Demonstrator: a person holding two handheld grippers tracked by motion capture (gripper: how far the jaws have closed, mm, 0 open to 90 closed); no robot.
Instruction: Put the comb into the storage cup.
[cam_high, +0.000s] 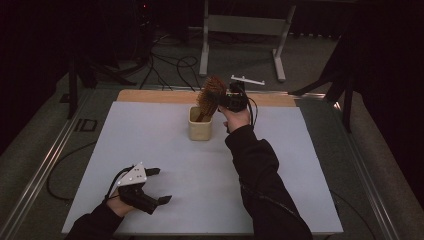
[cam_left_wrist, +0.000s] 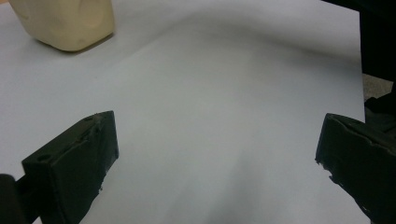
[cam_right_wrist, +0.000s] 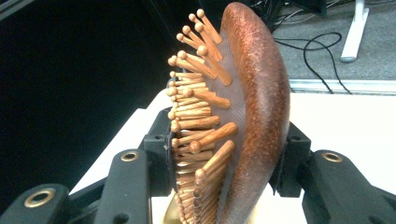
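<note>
A wooden hairbrush with round-tipped wooden bristles stands head-up, its handle down inside a cream cup near the back of the white sheet. My right gripper is shut on the brush head, one jaw against the bristles and the other against the back. My left gripper rests low at the front left, open, nothing between its jaws. In the left gripper view the cup sits far off at the top left, beyond the gripper.
The white sheet covers a wooden table whose bare strip shows at the back. A white bracket lies at the back edge. Beyond stand a white frame and floor cables. Metal rails flank the table.
</note>
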